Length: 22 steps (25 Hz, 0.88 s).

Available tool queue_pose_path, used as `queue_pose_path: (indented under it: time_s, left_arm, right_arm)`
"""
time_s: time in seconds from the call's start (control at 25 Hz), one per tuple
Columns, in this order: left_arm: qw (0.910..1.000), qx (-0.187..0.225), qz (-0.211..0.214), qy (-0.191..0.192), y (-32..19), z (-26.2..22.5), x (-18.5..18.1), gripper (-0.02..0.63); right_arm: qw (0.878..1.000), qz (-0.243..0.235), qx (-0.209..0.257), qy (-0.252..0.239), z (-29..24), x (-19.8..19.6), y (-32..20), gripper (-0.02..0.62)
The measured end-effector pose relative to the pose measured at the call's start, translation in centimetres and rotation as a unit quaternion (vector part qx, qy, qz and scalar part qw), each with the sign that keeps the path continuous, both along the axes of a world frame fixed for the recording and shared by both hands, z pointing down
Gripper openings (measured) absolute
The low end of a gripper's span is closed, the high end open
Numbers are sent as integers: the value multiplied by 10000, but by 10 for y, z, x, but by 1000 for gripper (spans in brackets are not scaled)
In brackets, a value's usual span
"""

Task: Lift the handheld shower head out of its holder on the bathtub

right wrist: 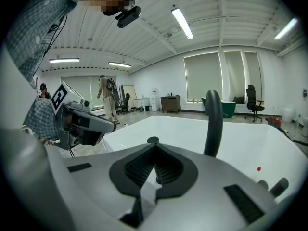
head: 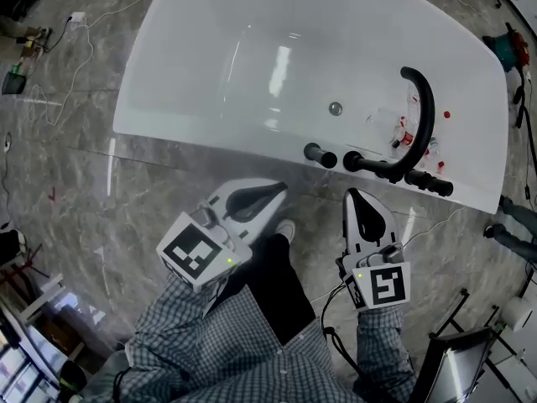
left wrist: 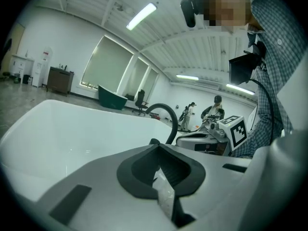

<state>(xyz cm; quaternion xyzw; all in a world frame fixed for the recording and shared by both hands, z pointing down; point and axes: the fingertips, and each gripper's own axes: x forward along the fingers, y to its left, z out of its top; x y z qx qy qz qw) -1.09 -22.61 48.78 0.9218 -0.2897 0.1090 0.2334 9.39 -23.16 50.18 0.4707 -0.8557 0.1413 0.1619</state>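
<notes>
The floor [head: 75, 183] is grey shiny stone. The walls [right wrist: 161, 78] are white. Long lights [right wrist: 182, 23] glow on the ceiling. Big windows [right wrist: 202, 78] have blinds down. A black chair [right wrist: 253, 102] and a dark cabinet [right wrist: 171, 103] stand near them

The bathtub [head: 210, 74] is finished in glossy white, the floor [head: 75, 166] laid in polished veined stone, the curved pipe [head: 428, 112] coated matt black.

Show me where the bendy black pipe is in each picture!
Head view: right of centre, the bendy black pipe curves like a hook.
Left gripper view: near the centre, a thin arch.
Right gripper view: right of centre, standing tall.
Shared landmark: the white bathtub behind it, seen in all three views.
</notes>
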Motion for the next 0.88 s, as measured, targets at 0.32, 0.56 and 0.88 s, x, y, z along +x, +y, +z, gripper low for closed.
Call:
queue_pose_path:
  time_s: [0.32, 0.56, 0.88]
  left_arm:
    - [9999, -78, -33, -66, -16, 42, 3, 9]
    - [10000, -23, 57, -11, -26, 70, 6, 9]
    - [9998, -18, 76, -168, -35, 122, 7, 9]
  right_arm:
    - [10000, -52, -15, 65, 44, 0, -17, 17]
    - [9997, -206, -61, 64, 75, -3, -28, 17]
    - [9985, -348, -206, 377, 124, 1, -30, 17]
